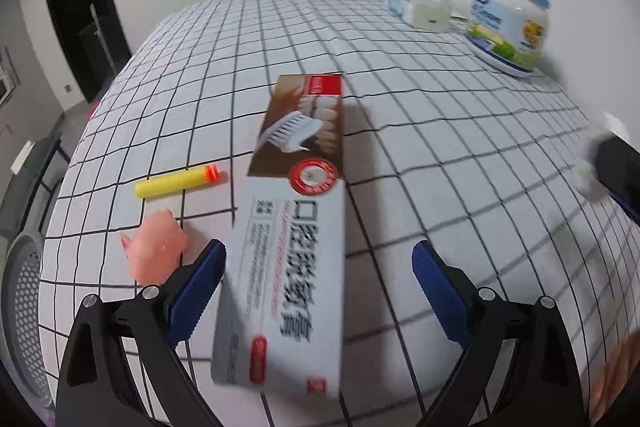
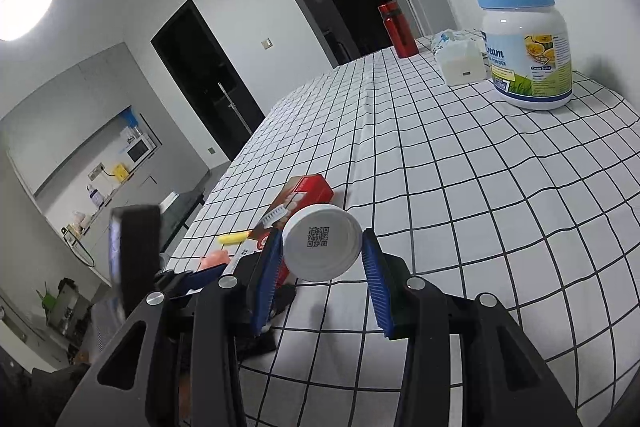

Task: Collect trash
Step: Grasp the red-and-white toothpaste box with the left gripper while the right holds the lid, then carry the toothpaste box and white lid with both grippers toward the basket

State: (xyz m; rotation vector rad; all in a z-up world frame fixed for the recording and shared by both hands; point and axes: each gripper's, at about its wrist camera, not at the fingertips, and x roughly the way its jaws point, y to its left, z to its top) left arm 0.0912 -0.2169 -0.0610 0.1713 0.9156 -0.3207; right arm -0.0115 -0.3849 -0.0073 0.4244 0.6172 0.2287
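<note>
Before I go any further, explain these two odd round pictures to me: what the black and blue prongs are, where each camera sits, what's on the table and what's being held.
There is no robot here. A person holds a hand-operated gripper in each hand, and a wide-angle camera on each one looks forward along its two blue-padded fingers.

The left wrist view shows the left gripper, open, around a toothpaste box on the checked tablecloth. Beside the box lie a yellow foam dart and a pink lump.

The right wrist view shows the right gripper shut on a small white round container, its QR-coded end facing the camera.

Further back stand a red bottle, a white packet and a big blue-lidded jar.
</note>
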